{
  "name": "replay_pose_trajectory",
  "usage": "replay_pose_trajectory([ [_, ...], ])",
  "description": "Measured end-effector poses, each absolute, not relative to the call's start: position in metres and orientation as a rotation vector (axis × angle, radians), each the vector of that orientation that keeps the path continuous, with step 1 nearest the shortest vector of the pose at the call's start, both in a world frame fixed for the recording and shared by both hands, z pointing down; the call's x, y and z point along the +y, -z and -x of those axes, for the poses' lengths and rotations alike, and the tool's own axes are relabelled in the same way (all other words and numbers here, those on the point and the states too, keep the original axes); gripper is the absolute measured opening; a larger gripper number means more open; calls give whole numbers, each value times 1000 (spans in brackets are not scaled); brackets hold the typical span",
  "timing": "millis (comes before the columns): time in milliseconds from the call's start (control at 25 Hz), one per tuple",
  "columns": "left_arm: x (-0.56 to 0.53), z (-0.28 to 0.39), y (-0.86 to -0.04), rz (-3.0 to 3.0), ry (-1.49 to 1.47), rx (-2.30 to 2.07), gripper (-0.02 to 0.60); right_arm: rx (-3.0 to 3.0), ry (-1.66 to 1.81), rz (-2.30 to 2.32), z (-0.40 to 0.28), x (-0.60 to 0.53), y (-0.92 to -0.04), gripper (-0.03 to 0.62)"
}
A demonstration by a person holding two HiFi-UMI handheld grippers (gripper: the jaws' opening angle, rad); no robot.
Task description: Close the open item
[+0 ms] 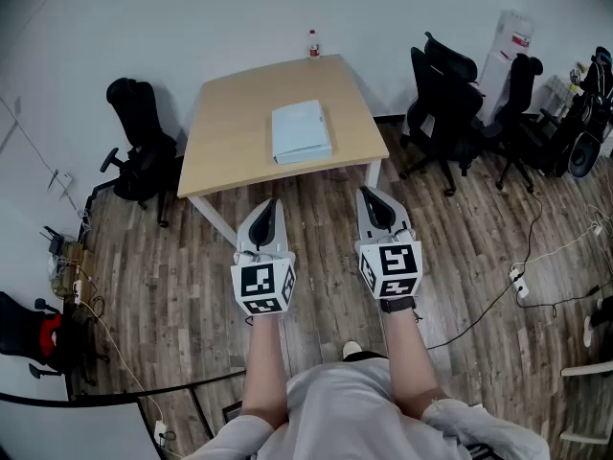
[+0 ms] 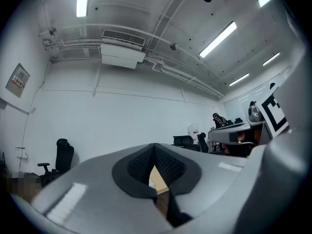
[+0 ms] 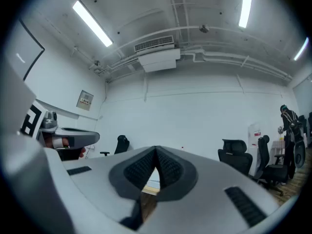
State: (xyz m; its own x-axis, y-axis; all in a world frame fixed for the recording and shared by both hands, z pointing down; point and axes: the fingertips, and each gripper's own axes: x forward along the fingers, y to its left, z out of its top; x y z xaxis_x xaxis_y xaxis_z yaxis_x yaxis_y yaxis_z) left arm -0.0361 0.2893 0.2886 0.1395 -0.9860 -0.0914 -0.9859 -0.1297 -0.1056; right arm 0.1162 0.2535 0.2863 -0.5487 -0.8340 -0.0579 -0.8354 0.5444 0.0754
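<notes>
A pale blue flat folder-like item (image 1: 301,131) lies shut-looking on the wooden table (image 1: 230,142), near its front edge. Both grippers hover over the floor short of the table, side by side. My left gripper (image 1: 264,209) has its jaws together with nothing between them; in the left gripper view its tips (image 2: 155,152) meet, with a sliver of table showing below. My right gripper (image 1: 375,199) is likewise shut and empty, its tips (image 3: 156,155) touching in the right gripper view.
A small bottle (image 1: 313,44) stands at the table's far edge. A black office chair (image 1: 144,147) is left of the table, several more chairs (image 1: 460,113) to the right. Cables (image 1: 517,276) run over the wooden floor at right and left.
</notes>
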Motion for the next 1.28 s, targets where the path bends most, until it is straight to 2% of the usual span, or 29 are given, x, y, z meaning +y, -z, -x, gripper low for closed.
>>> replay_pose_trajectory([
  [520,224,13,-314,2282,17,2013,6,2771,-78,1380,-125,187,-308,12],
  [840,149,38,-335,2317,-10,2033,8,2794,-15,1374,-95,120,-330,12],
  [1280,-27,121,-325,2373,-64,1959,8,2792,-44,1420,-10,-34,-320,12],
])
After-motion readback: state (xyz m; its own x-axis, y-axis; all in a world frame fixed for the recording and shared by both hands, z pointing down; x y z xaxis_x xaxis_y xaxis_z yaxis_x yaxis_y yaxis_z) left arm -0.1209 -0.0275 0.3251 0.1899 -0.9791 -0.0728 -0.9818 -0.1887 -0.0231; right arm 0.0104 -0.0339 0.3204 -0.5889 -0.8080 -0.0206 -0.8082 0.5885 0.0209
